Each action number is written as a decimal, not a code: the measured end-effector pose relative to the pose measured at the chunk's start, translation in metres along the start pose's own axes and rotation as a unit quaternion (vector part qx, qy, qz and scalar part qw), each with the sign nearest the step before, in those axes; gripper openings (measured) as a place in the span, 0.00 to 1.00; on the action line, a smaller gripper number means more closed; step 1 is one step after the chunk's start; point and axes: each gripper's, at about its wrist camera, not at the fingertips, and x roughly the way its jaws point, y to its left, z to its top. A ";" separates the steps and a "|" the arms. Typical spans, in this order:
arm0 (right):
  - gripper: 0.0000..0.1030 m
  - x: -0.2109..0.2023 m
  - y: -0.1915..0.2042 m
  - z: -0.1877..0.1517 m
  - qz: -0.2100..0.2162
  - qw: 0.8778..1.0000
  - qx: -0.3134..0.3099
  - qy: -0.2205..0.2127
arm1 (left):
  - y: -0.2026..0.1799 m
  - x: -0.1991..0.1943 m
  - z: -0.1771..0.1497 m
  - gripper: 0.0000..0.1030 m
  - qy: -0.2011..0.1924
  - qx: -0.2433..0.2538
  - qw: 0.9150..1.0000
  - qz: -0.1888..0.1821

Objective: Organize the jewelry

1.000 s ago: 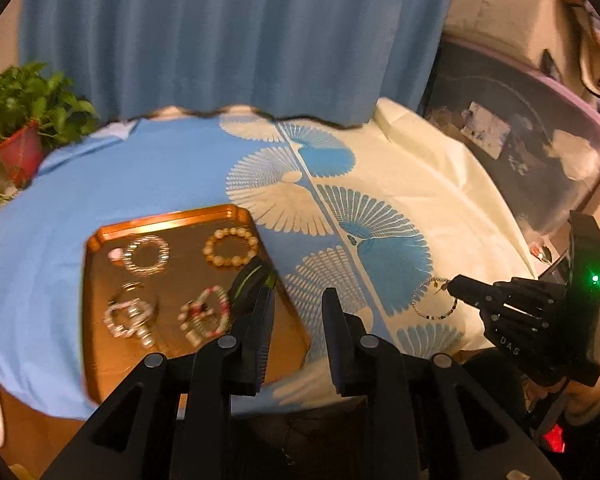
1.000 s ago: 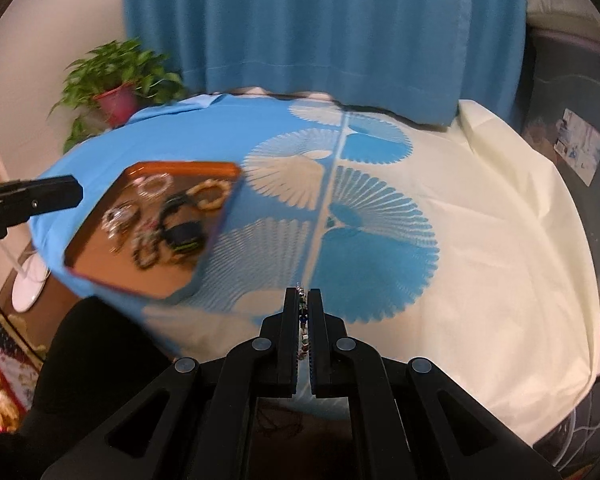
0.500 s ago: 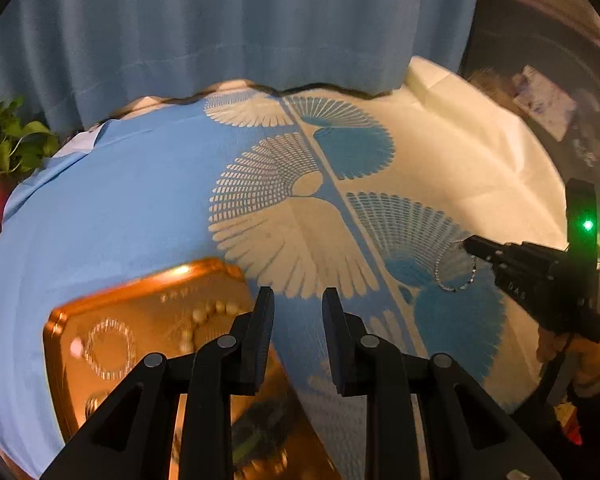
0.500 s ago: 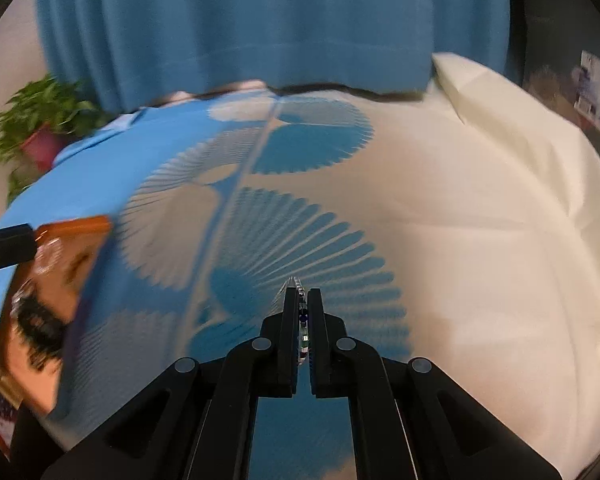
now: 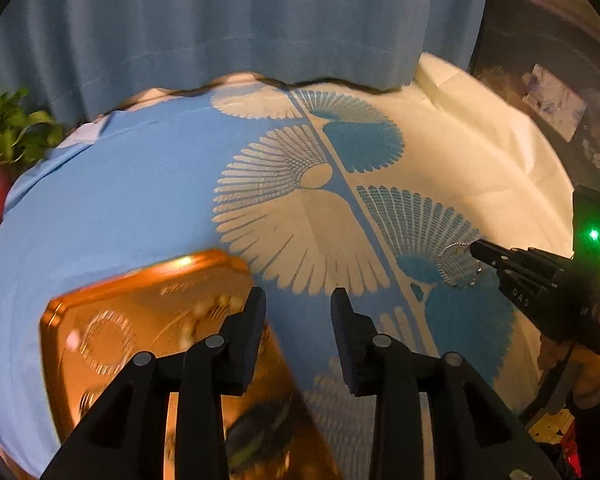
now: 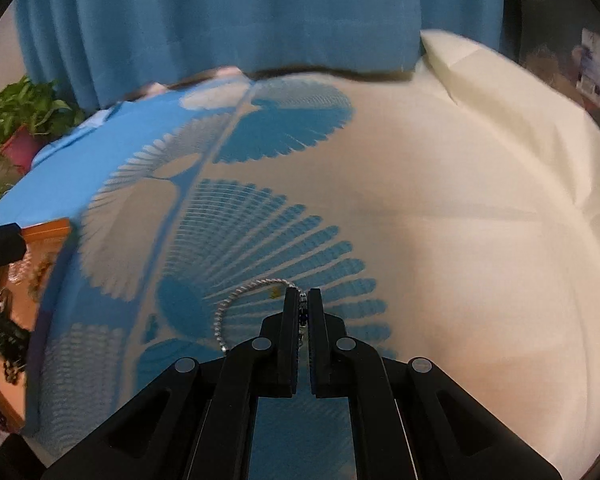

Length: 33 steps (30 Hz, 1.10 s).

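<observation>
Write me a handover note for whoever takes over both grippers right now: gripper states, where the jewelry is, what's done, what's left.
Right gripper: jaws shut on a thin beaded bracelet, whose loop lies on the blue fan-print tablecloth, right of the tray.
Left gripper: jaws have just been opening, nothing between them, above the tray's right edge.
Copper tray: sits at the table's left and holds several bracelets, blurred here.
Done: the loose bracelet is gripped.
Left: probably carry it across to the tray, set it among the others and let go.
</observation>
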 end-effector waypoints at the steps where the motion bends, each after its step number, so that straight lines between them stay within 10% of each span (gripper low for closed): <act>1: 0.04 -0.011 0.009 -0.004 0.003 1.000 -0.006 -0.009 | 0.005 -0.014 -0.010 0.34 -0.009 -0.004 1.000 0.002; 10: 0.04 -0.101 0.134 -0.043 0.079 0.995 -0.054 -0.034 | 0.070 -0.108 -0.088 0.62 -0.027 -0.039 0.996 0.072; 18: 0.06 -0.096 0.242 -0.043 0.137 0.983 -0.125 -0.018 | 0.115 -0.122 -0.105 0.89 -0.053 -0.070 0.988 0.125; 23: 0.66 -0.085 0.261 -0.058 0.099 0.982 -0.162 0.000 | 0.117 -0.112 -0.107 0.94 -0.034 -0.048 0.985 0.162; 33: 0.66 -0.103 0.255 -0.073 0.054 0.989 -0.134 0.004 | 0.104 -0.123 -0.129 0.95 -0.035 -0.047 0.985 0.160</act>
